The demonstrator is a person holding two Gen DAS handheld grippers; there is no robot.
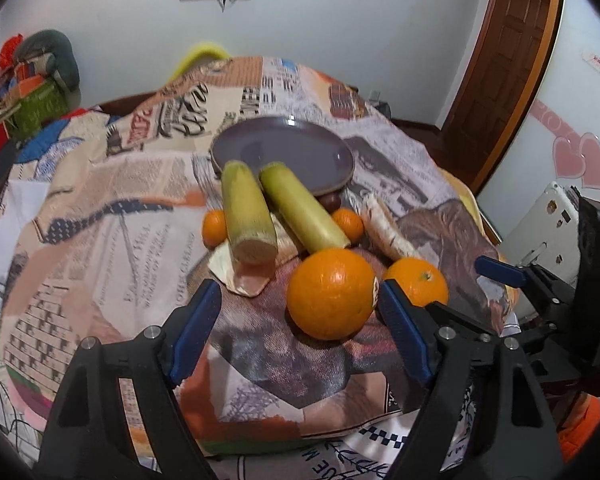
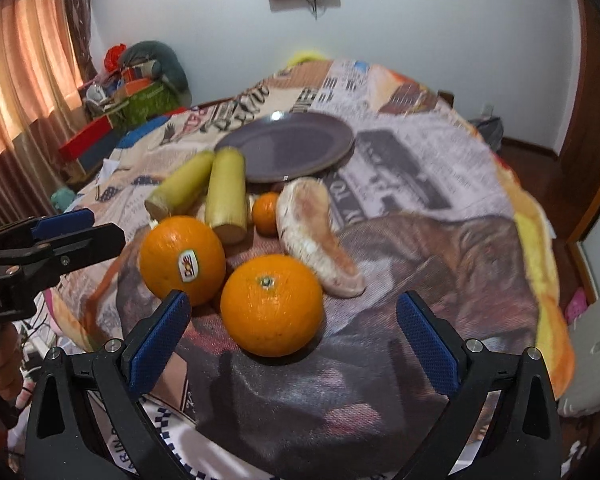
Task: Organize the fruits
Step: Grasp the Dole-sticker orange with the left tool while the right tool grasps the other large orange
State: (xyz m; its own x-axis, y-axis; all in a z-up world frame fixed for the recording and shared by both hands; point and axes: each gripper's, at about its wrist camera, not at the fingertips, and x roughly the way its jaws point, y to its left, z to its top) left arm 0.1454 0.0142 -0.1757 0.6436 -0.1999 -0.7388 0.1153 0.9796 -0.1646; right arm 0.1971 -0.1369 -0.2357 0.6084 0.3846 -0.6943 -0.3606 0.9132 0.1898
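A stickered orange (image 1: 331, 293) (image 2: 182, 259) lies on the cloth-covered table just ahead of my open left gripper (image 1: 300, 312), near its right finger. A second orange (image 2: 272, 305) (image 1: 417, 283) lies just ahead of my open right gripper (image 2: 294, 324). Behind them lie two yellow-green sugarcane pieces (image 1: 247, 216) (image 1: 302, 211) (image 2: 226, 196), two small tangerines (image 1: 215, 227) (image 1: 349, 223) (image 2: 265, 212) and a pale peeled pomelo wedge (image 2: 314, 234) (image 1: 384, 228). An empty purple plate (image 1: 292, 148) (image 2: 288, 146) sits farther back. The right gripper shows in the left wrist view (image 1: 512, 276), the left gripper in the right wrist view (image 2: 56, 228).
A printed newspaper-pattern cloth (image 2: 420, 168) covers the table. Boxes and clutter (image 2: 132, 88) stand at the far left by the curtain. A wooden door (image 1: 504, 52) is at the right. A white appliance (image 1: 548, 220) stands beside the table's right edge.
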